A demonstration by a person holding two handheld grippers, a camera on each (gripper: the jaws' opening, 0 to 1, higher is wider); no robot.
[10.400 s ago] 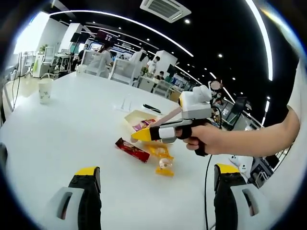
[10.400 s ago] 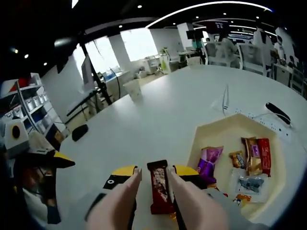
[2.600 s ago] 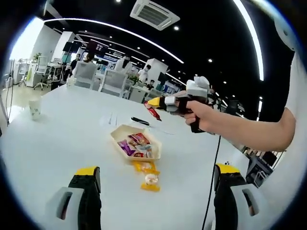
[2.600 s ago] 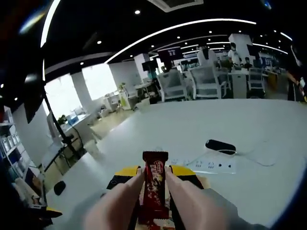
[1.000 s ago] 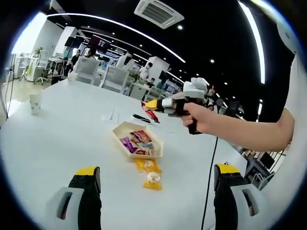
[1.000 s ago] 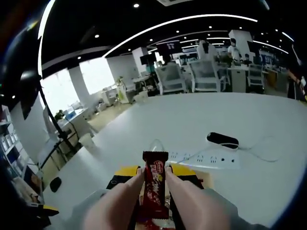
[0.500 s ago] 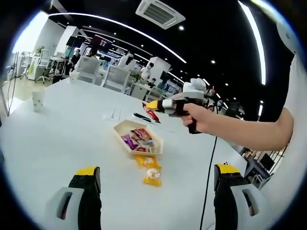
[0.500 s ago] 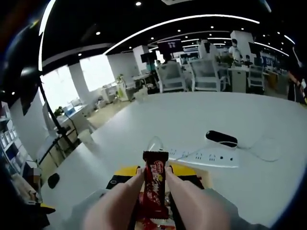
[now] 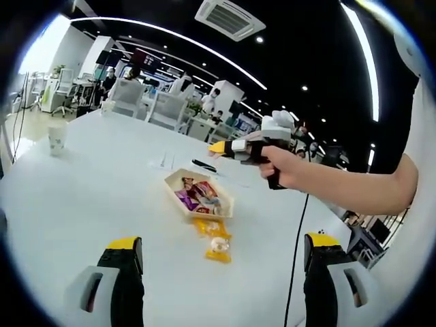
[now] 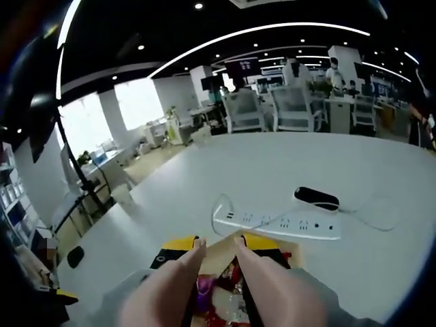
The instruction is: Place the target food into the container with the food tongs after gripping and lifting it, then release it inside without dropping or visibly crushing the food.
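My right gripper holds two long pink tongs, open, with nothing between their tips. Straight below them lies the cream container with several wrapped snacks in it. In the left gripper view a person's hand holds that right gripper in the air above the far end of the container, and no bar hangs from its tip. A red wrapper lies among the snacks in the container. My left gripper stands wide open near the table's front, holding nothing.
Yellow snack packs lie on the white table just in front of the container. A white power strip and a black oblong object lie beyond it. A paper cup stands far left. Chairs and people sit at the back.
Half a second ago the tongs were shut on a red snack bar above the container; now the bar is gone from between them and they are open. The left gripper has barely moved.
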